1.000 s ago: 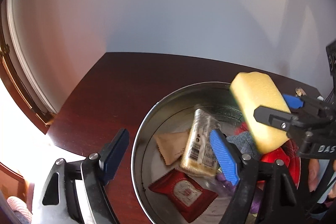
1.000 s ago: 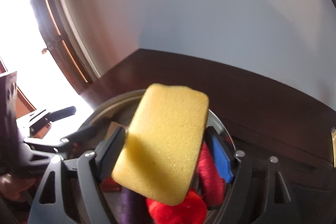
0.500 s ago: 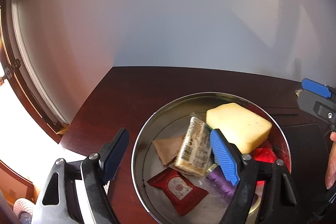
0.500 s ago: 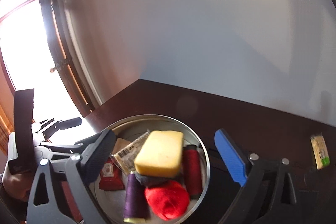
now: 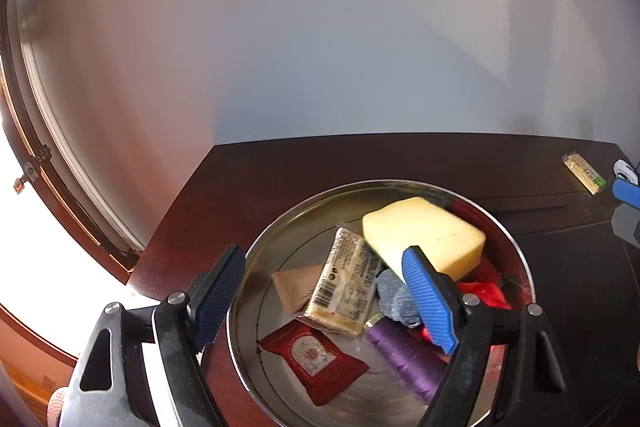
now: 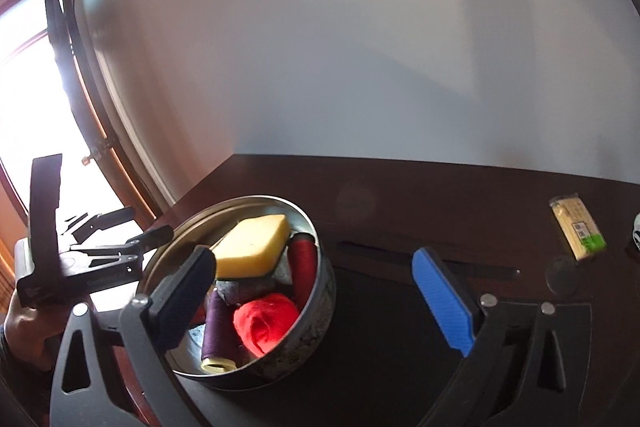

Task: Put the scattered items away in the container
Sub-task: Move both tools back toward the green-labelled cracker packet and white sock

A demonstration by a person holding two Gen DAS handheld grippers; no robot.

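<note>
the right gripper [image 6: 320,293] hangs with its jaws spread wide and nothing between them, above the dark mat just right of the round metal tin [image 6: 312,311]. the left gripper [image 5: 332,301] is likewise wide open and empty, poised over the tin's near-left rim, one finger outside the wall and the blue one over the contents.

inside the tin, nearest the right camera, lie a purple thread spool [image 6: 216,331] and a red ball of yarn [image 6: 266,321]; behind them a dark red spool [image 6: 303,267] leans against the wall, and the yellow sponge [image 6: 254,243] lies on top of the pile. the left view also shows a red snack sachet [image 5: 314,357], a barcoded biscuit pack [image 5: 346,287] and a tan packet [image 5: 298,287] on the tin floor.

farther off, still out on the dark wooden table [image 6: 400,195], a small clear pack of toothpicks with a green label [image 6: 578,229] lies well apart from the tin, forward and to the right of the right gripper. its long axis runs roughly away from that camera, tilted slightly right at the near end. the right gripper is clearly the nearer tool, so it would likely go there next, and its jaws would probably close across the pack's narrow width. a white object [image 6: 636,231] at the frame edge beside it is too cropped to identify.
</note>
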